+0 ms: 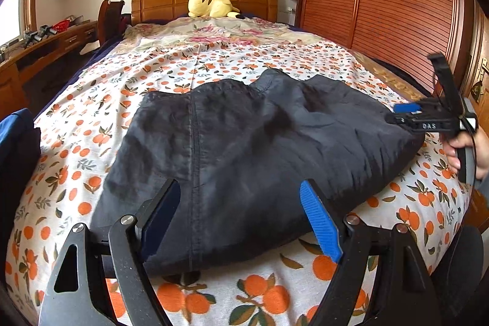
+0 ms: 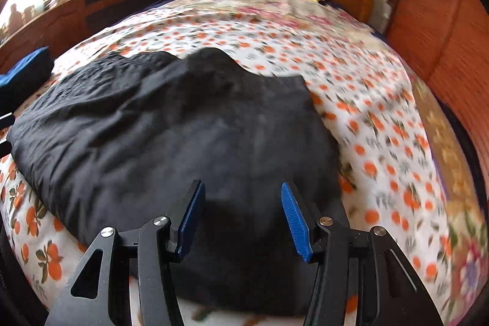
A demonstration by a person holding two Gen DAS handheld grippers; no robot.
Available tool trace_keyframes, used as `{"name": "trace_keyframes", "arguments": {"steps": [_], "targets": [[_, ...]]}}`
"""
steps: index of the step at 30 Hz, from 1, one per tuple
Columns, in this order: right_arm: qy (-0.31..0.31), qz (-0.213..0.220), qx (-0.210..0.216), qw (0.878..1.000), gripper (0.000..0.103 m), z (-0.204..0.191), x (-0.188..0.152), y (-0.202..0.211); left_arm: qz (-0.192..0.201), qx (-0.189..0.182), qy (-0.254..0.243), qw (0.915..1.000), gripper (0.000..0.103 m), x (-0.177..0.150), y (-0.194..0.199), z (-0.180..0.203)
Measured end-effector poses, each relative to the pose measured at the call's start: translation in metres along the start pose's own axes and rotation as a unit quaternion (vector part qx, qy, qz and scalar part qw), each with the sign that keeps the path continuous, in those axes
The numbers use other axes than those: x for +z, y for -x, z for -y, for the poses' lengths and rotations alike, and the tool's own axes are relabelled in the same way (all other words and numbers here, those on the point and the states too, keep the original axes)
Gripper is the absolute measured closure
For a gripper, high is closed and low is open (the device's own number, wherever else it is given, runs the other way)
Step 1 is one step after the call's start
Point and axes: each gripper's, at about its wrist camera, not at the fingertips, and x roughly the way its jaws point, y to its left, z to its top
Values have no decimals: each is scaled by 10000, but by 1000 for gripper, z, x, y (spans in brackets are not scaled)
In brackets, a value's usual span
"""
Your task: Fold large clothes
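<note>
A black garment [image 1: 244, 148] lies folded on the bed [image 1: 214, 57]; the left gripper [image 1: 241, 216] and right gripper [image 2: 241, 213] hover at its six o'clock edge, jaws spread, empty.

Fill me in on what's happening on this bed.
A person is folding a black garment on the orange-print bedsheet, a handheld gripper in each hand. The left gripper and right gripper both hover over the garment's near edge with jaws open, gripping nothing. The garment lies bunched and partly folded.
</note>
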Motion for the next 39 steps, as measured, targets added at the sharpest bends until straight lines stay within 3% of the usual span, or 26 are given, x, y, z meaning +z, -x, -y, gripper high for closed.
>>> {"name": "trace_keyframes", "arguments": {"steps": [3,7,11,16,24,31,39], "targets": [[-350,-40,80,9993,49,14,-12,1,-14,2,-57,10000,22,3,-3,6],[-444,-70,12,9990,49,21,-26,-4,-57,-38,-62,10000,22,8,-7,15],[-578,-223,215,9978,48,25,-39,-24,-88,-49,-146,9998,22,13,-9,24],[-253,-203,61,9995,47,19,-37,-26,-91,-141,-237,9996,22,20,-15,40],[-356,-20,122,9993,47,22,-45,-21,-275,-343,-413,9982,22,20,-34,73],[-498,20,167,9986,47,20,-48,-14,-643,-46,-531,9965,22,5,-54,77],[-757,200,201,9967,47,31,-52,7,-677,26,-503,9964,21,-2,-57,76]]}}
